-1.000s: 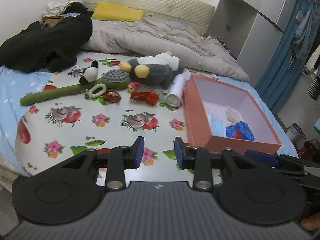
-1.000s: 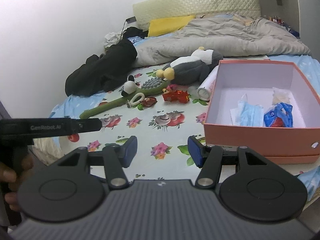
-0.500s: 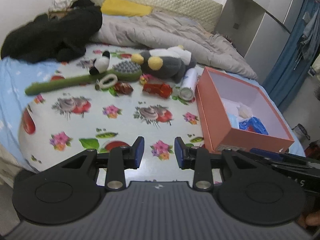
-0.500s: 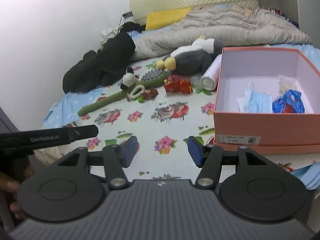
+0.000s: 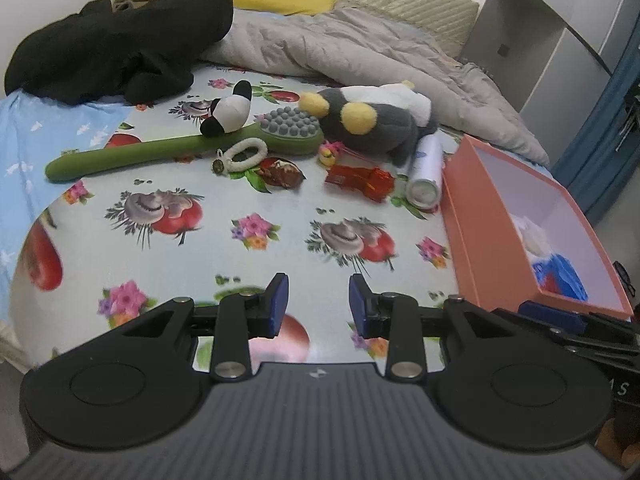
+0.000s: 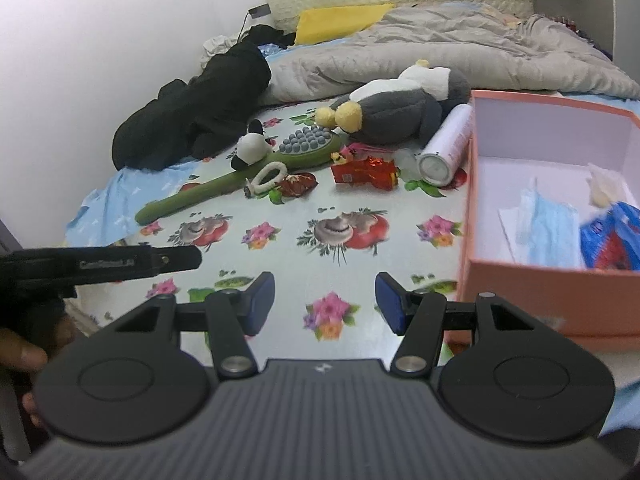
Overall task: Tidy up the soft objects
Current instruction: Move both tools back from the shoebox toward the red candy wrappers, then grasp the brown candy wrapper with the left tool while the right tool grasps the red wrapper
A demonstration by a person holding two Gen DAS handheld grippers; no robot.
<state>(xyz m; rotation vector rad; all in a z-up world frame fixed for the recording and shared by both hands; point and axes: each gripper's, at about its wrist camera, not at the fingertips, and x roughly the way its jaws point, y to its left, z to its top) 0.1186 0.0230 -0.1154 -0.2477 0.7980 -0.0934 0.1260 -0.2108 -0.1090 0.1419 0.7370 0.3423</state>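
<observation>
Both grippers have been advanced toward the bed; the penguin plush (image 5: 374, 124) lies upper centre, beyond empty, parted left gripper (image 5: 318, 304) fingers; the right gripper (image 6: 325, 302) likewise.

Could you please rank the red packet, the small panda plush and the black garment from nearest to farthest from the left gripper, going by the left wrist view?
From the left gripper:
1. Red packet, ahead and slightly right, beside the white bottle.
2. Small panda plush, farther ahead to the left, on the green brush.
3. Black garment, far left, by the wall.
</observation>
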